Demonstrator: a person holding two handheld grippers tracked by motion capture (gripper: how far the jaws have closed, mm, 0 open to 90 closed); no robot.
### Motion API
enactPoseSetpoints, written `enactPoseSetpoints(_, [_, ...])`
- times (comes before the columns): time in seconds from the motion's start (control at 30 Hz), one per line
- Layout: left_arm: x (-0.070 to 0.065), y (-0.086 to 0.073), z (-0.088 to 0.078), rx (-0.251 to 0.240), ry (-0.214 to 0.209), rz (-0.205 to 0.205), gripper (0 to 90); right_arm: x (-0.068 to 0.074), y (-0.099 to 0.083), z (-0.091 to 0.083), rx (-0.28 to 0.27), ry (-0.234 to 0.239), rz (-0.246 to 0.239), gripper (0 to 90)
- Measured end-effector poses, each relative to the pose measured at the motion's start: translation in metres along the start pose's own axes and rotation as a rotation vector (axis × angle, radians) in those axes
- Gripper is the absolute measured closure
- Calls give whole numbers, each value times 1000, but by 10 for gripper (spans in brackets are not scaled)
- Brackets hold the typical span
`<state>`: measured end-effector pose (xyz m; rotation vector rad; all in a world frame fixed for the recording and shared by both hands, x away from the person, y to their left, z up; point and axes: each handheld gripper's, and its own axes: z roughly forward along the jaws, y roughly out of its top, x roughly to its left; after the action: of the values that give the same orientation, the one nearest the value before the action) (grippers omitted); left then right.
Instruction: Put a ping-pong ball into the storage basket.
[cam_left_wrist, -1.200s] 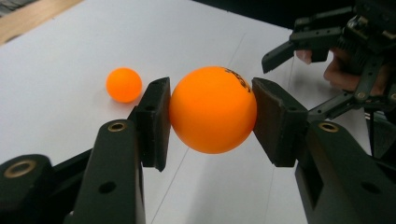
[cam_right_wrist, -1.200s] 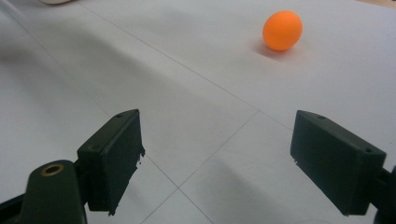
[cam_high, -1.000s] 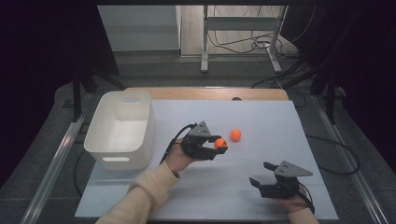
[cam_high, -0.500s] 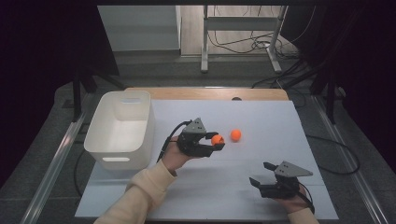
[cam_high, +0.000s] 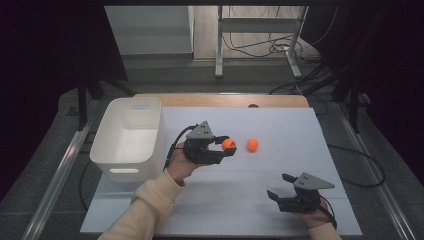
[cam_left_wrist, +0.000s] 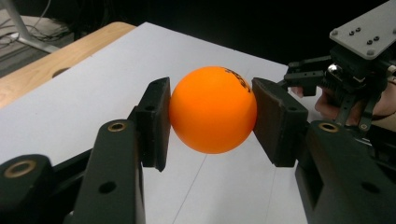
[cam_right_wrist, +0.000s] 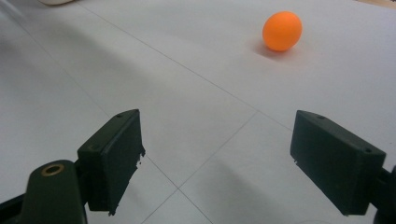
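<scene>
**Orange ball clamped in left gripper**

Orange ball (cam_left_wrist: 213, 109) is pinched between both pads of the left gripper (cam_high: 227, 146), lifted off the white table (cam_high: 280, 125) near its middle. A second orange ball (cam_high: 252, 144) lies on the table just right of it. The right gripper (cam_high: 278, 187) sits near the near-right edge, jaws wide apart, holding nothing. A white bin (cam_high: 107, 131) stands at the left.

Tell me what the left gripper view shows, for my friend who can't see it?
Two black jaws squeeze an orange ball above a white table. The other gripper, in a hand, sits at the right.
</scene>
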<state>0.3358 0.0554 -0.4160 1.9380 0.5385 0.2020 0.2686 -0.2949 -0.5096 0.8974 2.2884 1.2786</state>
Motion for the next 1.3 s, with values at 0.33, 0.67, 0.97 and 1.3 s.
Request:
enactPoseSetpoints(0.33, [3,4,-14,-37,14,-5,502,0,0,0,0,0,1,174])
enactPoseSetpoints(0.67, [8,6,-24,-59,30,-12,502,0,0,0,4,-2,0,175])
enactPoseSetpoints(0.97, [10,8,-32,-74,50,-21,502,0,0,0,3,-2,0,175])
enactPoseSetpoints(1.3, [14,10,-42,-92,85,-26,501,-1,0,0,5,-3,-2,176])
